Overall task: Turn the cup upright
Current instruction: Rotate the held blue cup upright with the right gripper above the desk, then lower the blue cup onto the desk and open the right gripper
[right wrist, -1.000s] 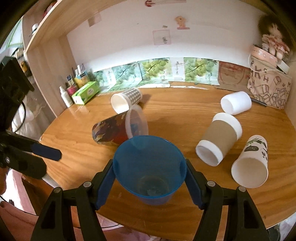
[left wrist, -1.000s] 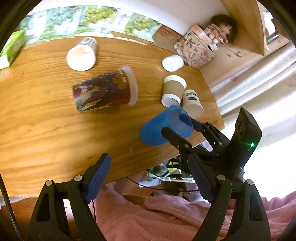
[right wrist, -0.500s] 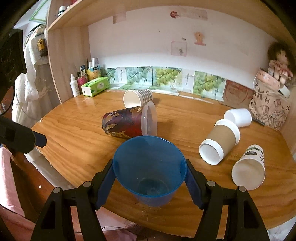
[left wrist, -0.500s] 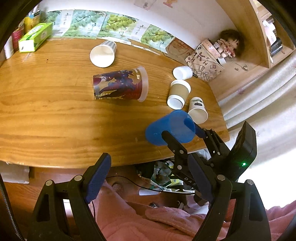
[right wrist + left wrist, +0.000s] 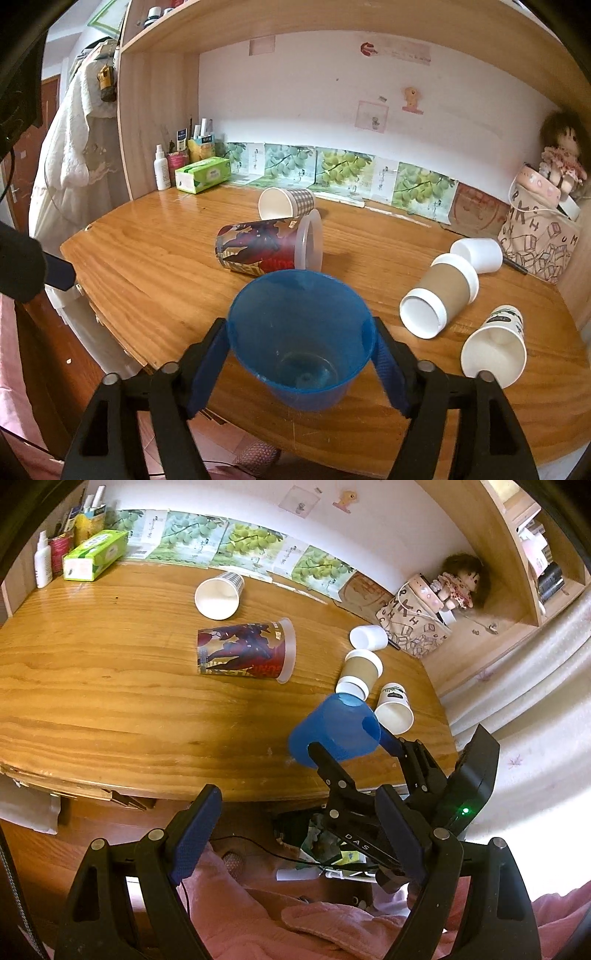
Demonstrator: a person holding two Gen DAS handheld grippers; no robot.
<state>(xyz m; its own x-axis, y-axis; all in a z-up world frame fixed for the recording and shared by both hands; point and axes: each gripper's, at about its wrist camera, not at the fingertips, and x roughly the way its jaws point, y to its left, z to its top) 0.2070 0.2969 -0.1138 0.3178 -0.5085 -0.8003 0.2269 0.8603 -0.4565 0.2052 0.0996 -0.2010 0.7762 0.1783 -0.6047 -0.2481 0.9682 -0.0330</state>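
My right gripper (image 5: pixel 301 360) is shut on a blue plastic cup (image 5: pixel 300 336). It holds the cup near the table's front edge, mouth tilted toward the camera. The left wrist view shows the same blue cup (image 5: pixel 334 731) lying sideways in the right gripper (image 5: pixel 351 747), above the wooden table (image 5: pixel 110 701). My left gripper (image 5: pixel 295 834) is open and empty, below and in front of the table edge, over pink cloth.
Several cups lie on their sides: a red printed tumbler (image 5: pixel 267 245), a checked paper cup (image 5: pixel 286 203), a brown sleeved cup (image 5: pixel 439 295), a small white cup (image 5: pixel 478 254), a leaf-print cup (image 5: pixel 496 345). A green tissue box (image 5: pixel 203 179) and a patterned bag (image 5: pixel 539 240) stand at the back.
Both grippers have pulled back and up from the table, so more of it shows. The blue cup stays gripped and is tipped a little more.
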